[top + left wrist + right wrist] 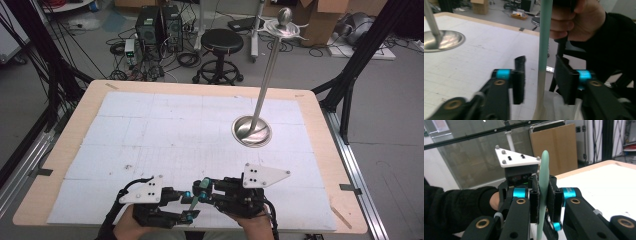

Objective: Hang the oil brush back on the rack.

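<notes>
A slim pale-green utensil (544, 165) stands edge-on between the jaws of my right gripper (543, 192), which is shut on it. In the left gripper view the same utensil (545, 37) runs upright through the gap of my left gripper (541, 77), whose jaws stand open on either side of it without touching. Its lower end turns cream. From above, the two grippers face each other at the table's near edge: left gripper (187, 209), right gripper (202, 189), the utensil (194, 199) between them.
A metal stand with a round dish base (251, 131) and a tall leaning pole (270, 65) rises right of the table's middle. A white gridded mat (150, 130) covers the wooden table. Beyond the far edge stands a black stool (221, 42).
</notes>
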{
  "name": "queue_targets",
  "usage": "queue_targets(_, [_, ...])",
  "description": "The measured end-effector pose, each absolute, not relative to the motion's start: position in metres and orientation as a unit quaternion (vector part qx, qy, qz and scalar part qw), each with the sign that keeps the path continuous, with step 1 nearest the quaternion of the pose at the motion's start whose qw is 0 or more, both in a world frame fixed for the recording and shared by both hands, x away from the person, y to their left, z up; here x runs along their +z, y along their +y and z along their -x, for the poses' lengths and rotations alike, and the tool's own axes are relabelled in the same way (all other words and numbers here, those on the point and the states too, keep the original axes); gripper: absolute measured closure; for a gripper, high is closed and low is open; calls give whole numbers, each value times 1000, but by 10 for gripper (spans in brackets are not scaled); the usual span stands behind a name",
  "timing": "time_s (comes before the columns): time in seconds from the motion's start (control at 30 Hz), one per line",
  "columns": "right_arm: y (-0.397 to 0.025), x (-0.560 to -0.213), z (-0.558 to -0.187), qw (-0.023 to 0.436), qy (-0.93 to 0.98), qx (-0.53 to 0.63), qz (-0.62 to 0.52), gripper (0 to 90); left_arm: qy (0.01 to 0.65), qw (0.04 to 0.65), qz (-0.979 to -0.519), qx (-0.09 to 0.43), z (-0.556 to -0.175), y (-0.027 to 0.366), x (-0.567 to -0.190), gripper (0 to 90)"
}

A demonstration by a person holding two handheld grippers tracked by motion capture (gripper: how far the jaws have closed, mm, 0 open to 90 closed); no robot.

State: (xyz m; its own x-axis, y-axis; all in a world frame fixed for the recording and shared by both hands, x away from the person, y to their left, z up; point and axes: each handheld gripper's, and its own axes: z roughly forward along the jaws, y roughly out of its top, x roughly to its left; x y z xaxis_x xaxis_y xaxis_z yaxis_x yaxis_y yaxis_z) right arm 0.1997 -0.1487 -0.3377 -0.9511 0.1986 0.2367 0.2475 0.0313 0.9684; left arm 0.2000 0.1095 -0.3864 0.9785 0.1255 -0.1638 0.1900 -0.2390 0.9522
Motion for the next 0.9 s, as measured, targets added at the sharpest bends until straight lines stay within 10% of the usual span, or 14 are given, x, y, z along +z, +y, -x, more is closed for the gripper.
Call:
queue_targets(0.37, [-148, -340, -201, 35, -721, -681, 127, 808, 81, 609, -789, -26, -198, 111, -387, 839])
queue_targets(0.47, [-146, -342, -201, 21, -707, -692, 144, 517, 88, 619, -780, -20, -198, 112, -386, 840])
queue_targets(0.57, [-146, -344, -201, 16, -706, -691, 155, 486, 99, 633, -767, -14, -198, 114, -384, 840])
queue_targets(0.9, [-140, -348, -200, 15, -703, -695, 152, 796, 114, 643, -757, 1, -198, 115, -384, 838])
